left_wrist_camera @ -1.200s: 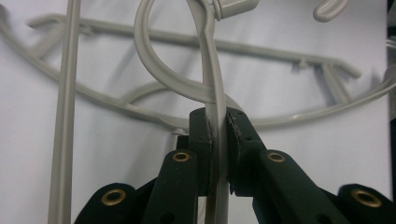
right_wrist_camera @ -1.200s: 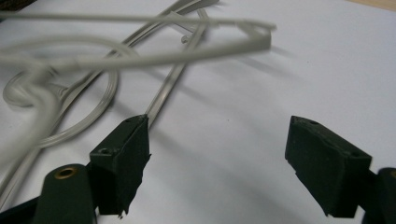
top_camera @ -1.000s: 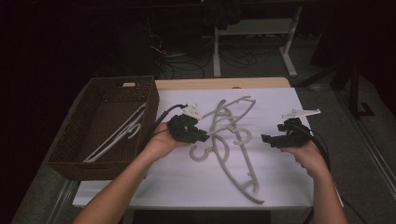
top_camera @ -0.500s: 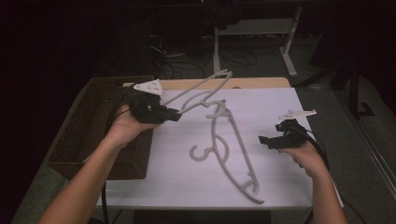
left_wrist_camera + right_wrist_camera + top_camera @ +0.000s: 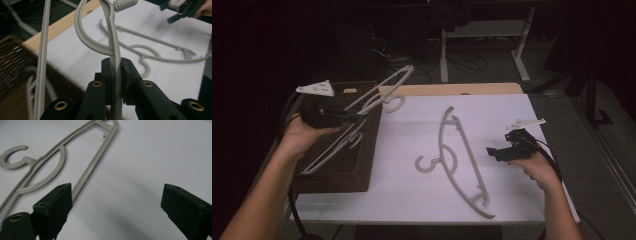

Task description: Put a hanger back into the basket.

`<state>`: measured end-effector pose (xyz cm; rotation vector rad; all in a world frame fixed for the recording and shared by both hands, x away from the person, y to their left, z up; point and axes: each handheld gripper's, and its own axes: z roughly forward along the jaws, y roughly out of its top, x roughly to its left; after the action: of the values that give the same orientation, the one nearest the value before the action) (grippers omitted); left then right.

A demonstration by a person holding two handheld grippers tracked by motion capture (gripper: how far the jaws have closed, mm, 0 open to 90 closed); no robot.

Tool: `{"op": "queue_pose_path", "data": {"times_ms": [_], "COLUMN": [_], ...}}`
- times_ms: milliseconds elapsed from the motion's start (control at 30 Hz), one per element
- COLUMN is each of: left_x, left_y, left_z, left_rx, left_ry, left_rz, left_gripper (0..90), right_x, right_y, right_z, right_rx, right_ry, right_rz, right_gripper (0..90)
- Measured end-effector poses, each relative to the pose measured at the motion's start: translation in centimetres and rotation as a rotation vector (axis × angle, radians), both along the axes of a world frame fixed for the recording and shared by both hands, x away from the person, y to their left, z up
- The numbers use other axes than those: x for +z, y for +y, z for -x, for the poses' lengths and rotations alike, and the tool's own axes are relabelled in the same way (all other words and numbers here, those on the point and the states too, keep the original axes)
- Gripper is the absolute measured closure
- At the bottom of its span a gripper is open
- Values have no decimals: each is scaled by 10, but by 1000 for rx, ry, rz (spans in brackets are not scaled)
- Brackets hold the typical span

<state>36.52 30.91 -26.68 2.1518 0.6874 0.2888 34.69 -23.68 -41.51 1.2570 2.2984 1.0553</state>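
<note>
My left gripper (image 5: 343, 114) is shut on a grey plastic hanger (image 5: 382, 92), held in the air over the brown wicker basket (image 5: 357, 165) at the table's left. In the left gripper view the jaws pinch the held hanger (image 5: 115, 60) by its thin bar, hook end up. A second grey hanger (image 5: 459, 155) lies flat on the white tabletop, hook toward the left. My right gripper (image 5: 492, 152) rests open just right of it. In the right gripper view the flat hanger (image 5: 62, 162) lies ahead and left of the wide-apart jaws of my right gripper (image 5: 117, 202).
Inside the basket lies another pale hanger (image 5: 329, 150). The white table sheet (image 5: 412, 195) spreads between basket and right hand. A wooden table edge (image 5: 452, 89) runs along the back. Dark floor with cables and a desk frame (image 5: 482, 45) lies beyond.
My left gripper has carried its hanger further left and now holds it over the basket. The right gripper and the hanger on the table have stayed in place.
</note>
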Motion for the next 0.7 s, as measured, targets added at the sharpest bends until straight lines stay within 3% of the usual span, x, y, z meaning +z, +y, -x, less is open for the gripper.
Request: {"op": "queue_pose_path", "data": {"times_ms": [267,700], "left_x": [-16,-67], "left_y": [54,91], "left_z": [5,2], "left_rx": [97,166], "left_ry": [28,118], "left_rz": [7,22], "left_gripper": [827,826], "right_x": [-1,-5], "right_y": [1,3], "right_z": [-1,-3], "right_rx": [-3,-6], "right_ry": [2,15], "right_rz": [5,11], "right_gripper": [99,98]}}
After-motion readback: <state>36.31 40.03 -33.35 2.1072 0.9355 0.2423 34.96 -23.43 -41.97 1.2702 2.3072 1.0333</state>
